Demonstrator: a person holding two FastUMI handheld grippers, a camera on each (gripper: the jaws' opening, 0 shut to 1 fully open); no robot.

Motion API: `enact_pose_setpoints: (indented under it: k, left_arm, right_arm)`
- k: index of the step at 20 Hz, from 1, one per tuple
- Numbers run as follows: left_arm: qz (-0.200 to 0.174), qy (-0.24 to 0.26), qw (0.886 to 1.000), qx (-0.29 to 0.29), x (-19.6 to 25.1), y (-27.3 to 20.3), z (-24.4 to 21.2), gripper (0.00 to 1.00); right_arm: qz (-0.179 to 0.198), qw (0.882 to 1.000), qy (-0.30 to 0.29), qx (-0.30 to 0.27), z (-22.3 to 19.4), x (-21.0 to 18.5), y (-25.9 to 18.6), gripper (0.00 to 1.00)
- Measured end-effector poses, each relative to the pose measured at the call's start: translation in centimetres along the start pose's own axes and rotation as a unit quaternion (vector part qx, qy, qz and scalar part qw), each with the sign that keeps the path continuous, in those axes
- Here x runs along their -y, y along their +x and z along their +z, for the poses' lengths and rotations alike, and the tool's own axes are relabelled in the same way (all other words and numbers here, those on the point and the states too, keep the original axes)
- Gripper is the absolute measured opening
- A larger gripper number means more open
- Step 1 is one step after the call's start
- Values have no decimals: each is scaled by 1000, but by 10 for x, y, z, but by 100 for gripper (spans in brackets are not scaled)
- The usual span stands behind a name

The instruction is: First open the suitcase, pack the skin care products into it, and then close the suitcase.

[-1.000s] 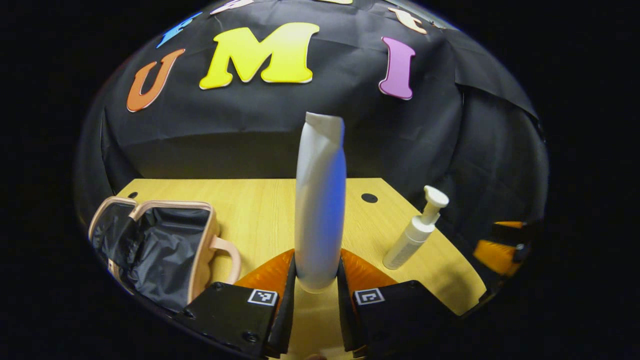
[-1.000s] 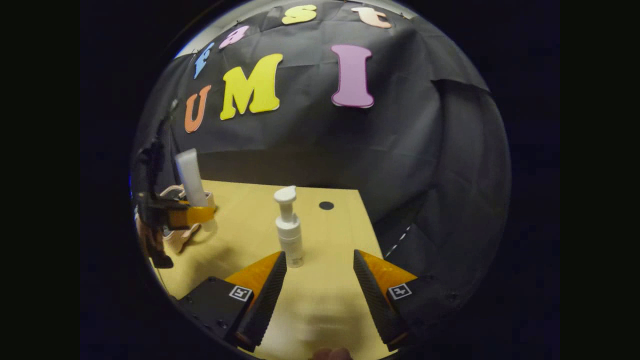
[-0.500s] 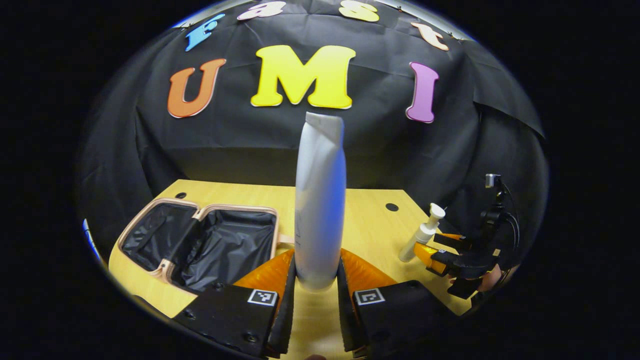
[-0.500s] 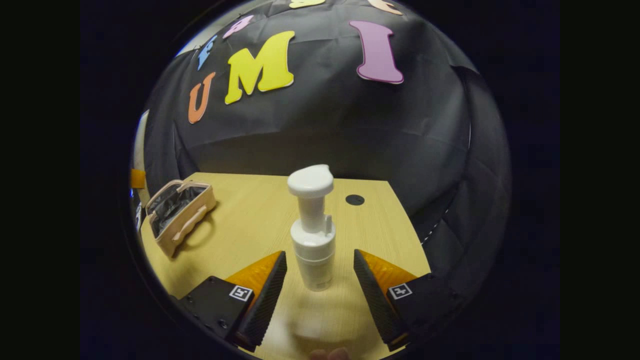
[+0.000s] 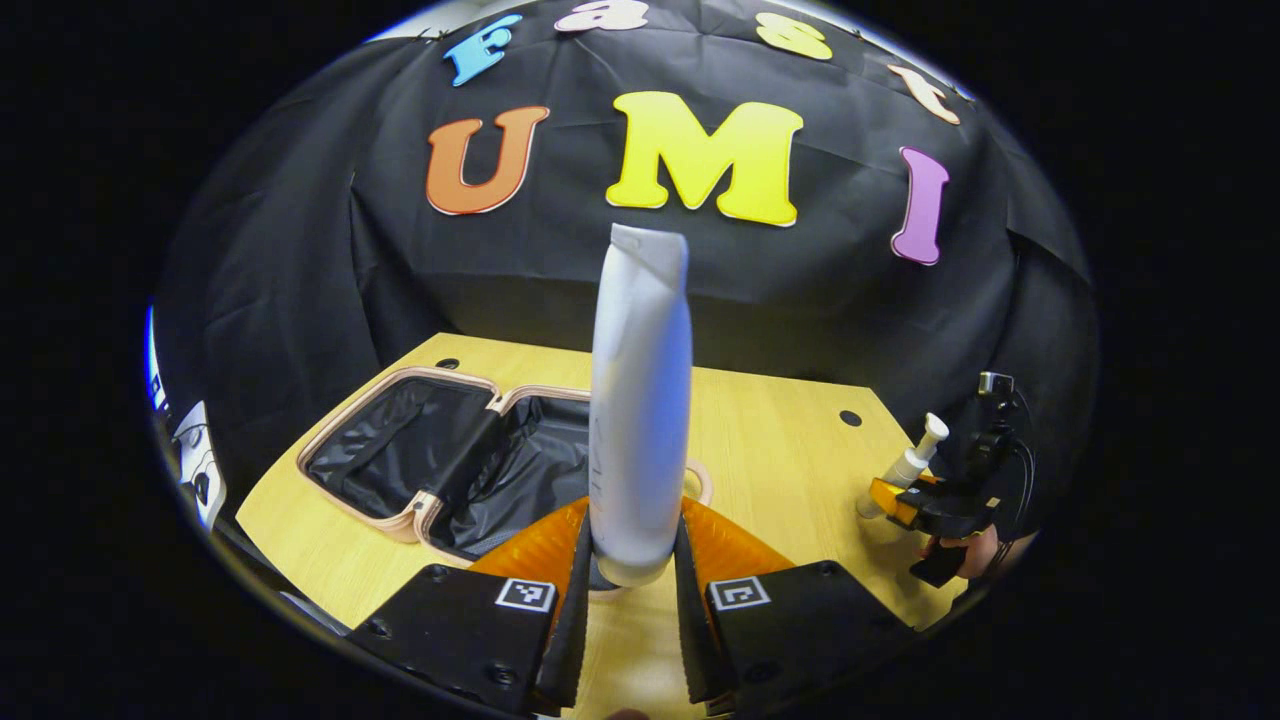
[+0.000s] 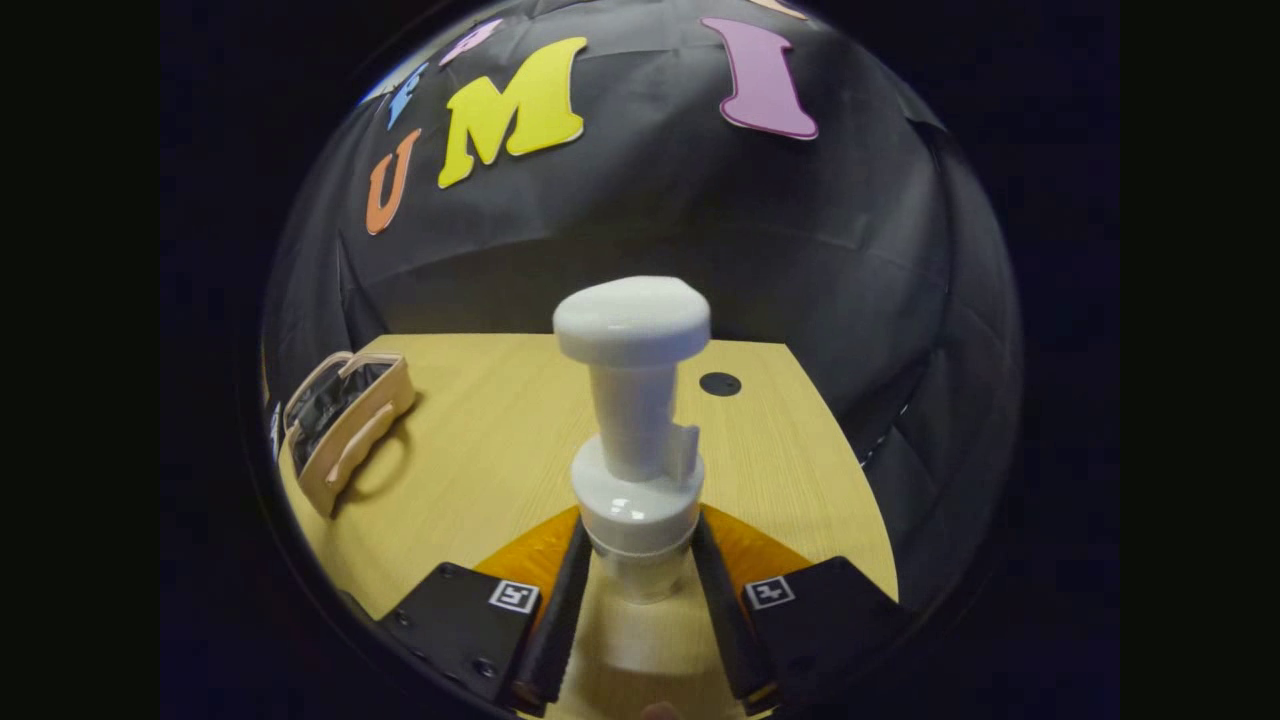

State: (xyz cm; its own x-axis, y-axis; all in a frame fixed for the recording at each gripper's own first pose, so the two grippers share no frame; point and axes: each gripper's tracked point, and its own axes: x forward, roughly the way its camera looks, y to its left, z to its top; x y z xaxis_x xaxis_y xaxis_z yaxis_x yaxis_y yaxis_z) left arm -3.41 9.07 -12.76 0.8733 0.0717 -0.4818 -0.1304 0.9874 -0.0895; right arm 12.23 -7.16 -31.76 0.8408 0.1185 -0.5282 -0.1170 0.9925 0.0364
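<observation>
In the left gripper view we see the left gripper clenched on a tall white tube, both fingers pressed against its lower end, the tube standing upright between them and reaching well above the wooden table; just behind the tube lies the suitcase, spread open with its black lining exposed and its pale handle peeking out beside the tube; far to the right of this view we make out the right gripper and the hand that carries it, with a small pump bottle at its tips. In the right gripper view we see that bottle from close by, upright, its body squeezed between the two fingers of the right gripper, the wide pump head rising above them; here the suitcase appears well apart at the table's left edge, seen edge-on so that only a sliver of its lining shows.
</observation>
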Motion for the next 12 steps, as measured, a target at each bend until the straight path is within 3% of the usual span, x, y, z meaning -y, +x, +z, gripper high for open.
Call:
enact_pose_setpoints:
  k: [2, 6, 9, 12]
  left_arm:
    - [-1, -6, 1000, -3, -14, 0, 3, 42]
    - [-29, -36, 999, -12, -50, 14, 12, 42]
    - [-86, -37, 995, -39, -70, 34, 14, 42]
    - [-152, -53, 984, -81, -85, 62, 6, 42]
  right_arm:
    - [-5, 1000, -2, -7, 1, 0, -2, 51]
    - [3, 1000, -3, -4, 15, -8, -25, 49]
    - [22, 1000, 10, 1, 36, -22, -58, 48]
    - [39, 999, 9, 12, 64, -39, -100, 46]
